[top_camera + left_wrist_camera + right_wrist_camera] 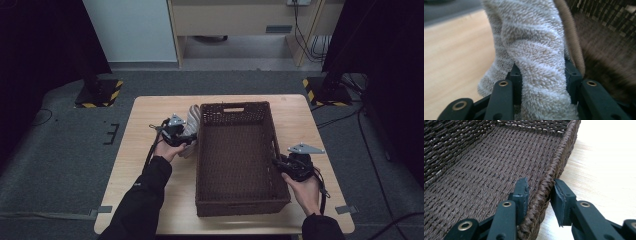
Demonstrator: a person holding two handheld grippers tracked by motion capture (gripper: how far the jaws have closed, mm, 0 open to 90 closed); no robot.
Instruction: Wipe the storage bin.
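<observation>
High view first: person has a set of tongs in each hand, wicker basket (235, 155) sitting mid-table btw them. Left gripper (186, 140) sits just outside the basket's left wall, pinching a fluffy striped towel (192, 125) that's bunched up against that wall. Left gripper view confirms it, both jaws pressed into the towel (536, 55), pile squished btw them, so def a grip and not just hovering.

Right gripper (278, 162) is on the opposite side, straddling the basket's right rim. Right gripper view shows one jaw inside the basket and one outside, the rim (546, 187) btw them. Inner pad looks snug on the weave, outer one maybe w/ a sliver of gap, but I'd call it clamped, prob just steadying the basket.

Step-wise imo: towel is grabbed but not in the basket yet, it hangs or leans right beside the left tongs, touching the outer wall. Next move prob needs a lift high enough to clear the rim, then carry inward toward the right tongs and let go over the basket floor (486, 177), which is bare rn.

Orientation: towel's long axis runs away from the left jaws, roughly along the basket's left wall toward the far end of the table (150, 115). Free end points away from the person, gripped end nearest the tongs.
</observation>
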